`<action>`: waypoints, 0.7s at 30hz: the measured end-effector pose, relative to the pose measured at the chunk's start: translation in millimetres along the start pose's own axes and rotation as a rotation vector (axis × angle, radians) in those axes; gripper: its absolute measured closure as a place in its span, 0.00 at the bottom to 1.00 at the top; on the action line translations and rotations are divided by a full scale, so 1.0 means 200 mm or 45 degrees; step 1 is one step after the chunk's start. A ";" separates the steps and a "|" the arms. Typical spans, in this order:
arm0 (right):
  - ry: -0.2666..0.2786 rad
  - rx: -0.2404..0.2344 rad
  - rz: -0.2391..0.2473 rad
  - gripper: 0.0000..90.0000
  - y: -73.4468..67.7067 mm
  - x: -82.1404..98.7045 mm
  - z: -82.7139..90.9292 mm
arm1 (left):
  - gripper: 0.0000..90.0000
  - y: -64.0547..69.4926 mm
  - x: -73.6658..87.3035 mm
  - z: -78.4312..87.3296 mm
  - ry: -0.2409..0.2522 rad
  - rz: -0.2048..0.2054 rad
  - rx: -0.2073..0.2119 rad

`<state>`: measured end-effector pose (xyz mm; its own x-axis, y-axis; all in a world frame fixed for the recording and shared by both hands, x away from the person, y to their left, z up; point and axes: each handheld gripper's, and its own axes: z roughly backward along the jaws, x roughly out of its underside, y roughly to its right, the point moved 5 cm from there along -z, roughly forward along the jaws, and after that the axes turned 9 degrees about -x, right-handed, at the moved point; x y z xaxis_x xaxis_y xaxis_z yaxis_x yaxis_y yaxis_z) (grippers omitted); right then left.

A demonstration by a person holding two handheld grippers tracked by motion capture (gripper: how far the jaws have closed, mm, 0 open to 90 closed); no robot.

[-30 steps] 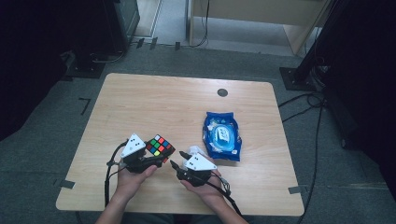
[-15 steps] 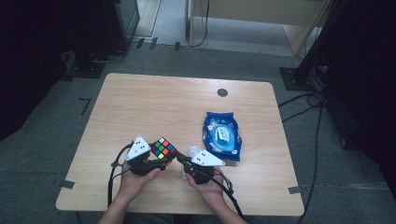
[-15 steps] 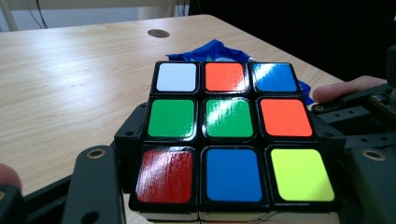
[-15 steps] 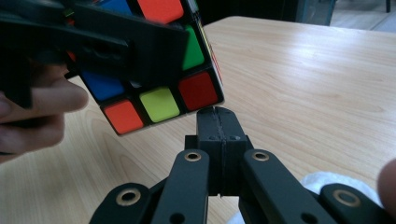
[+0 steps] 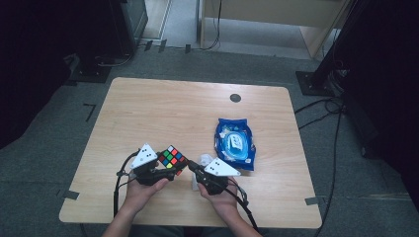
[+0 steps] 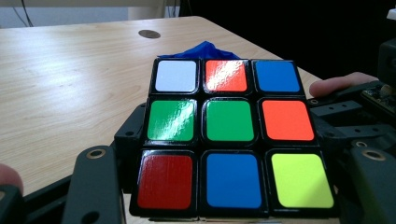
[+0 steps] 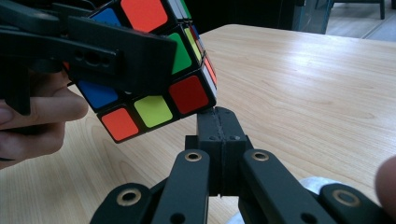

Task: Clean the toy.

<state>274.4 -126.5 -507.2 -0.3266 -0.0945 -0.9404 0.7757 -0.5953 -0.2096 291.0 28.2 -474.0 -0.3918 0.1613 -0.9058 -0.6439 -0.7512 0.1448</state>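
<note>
Lying flat on the wooden table [image 5: 148,113], well to the right of the hands, a crinkled blue packet [image 5: 235,143] is seen, with a small dark round disc [image 5: 235,98] set in the tabletop beyond it. A puzzle cube [image 5: 172,159] of glossy coloured squares in black plastic is clamped between the jaws of the left gripper [image 5: 165,173] and held tilted above the table's near edge. The right gripper [image 7: 218,122] is pointed at the cube's lower corner, its matte black jaws pressed together on nothing, tips just under that corner. Both grippers are gripped from below by the person's hands
</note>
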 end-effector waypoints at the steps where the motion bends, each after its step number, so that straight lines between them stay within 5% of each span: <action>1: 0.003 0.001 0.000 1.00 0.00 0.00 0.00 | 0.38 0.00 0.00 0.00 0.002 0.001 0.002; 7: 0.029 0.006 -0.005 1.00 0.00 -0.02 0.02 | 0.38 0.01 0.00 0.00 0.004 0.003 0.031; 14: 0.057 0.023 -0.028 1.00 0.04 -0.04 0.05 | 0.38 0.04 0.01 0.00 0.013 -0.056 0.016; 16: 0.081 0.056 -0.085 0.94 0.07 -0.06 0.07 | 0.38 0.04 0.01 0.00 0.019 -0.062 0.012; 21: 0.167 0.025 -0.346 0.66 0.14 -0.15 0.15 | 0.38 0.05 0.02 -0.01 0.037 -0.096 -0.021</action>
<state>289.5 -163.1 -477.4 -0.4469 0.1734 -0.8776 0.6585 -0.6002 -0.4539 283.8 19.3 -477.2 -0.3233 0.1993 -0.9251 -0.6600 -0.7480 0.0695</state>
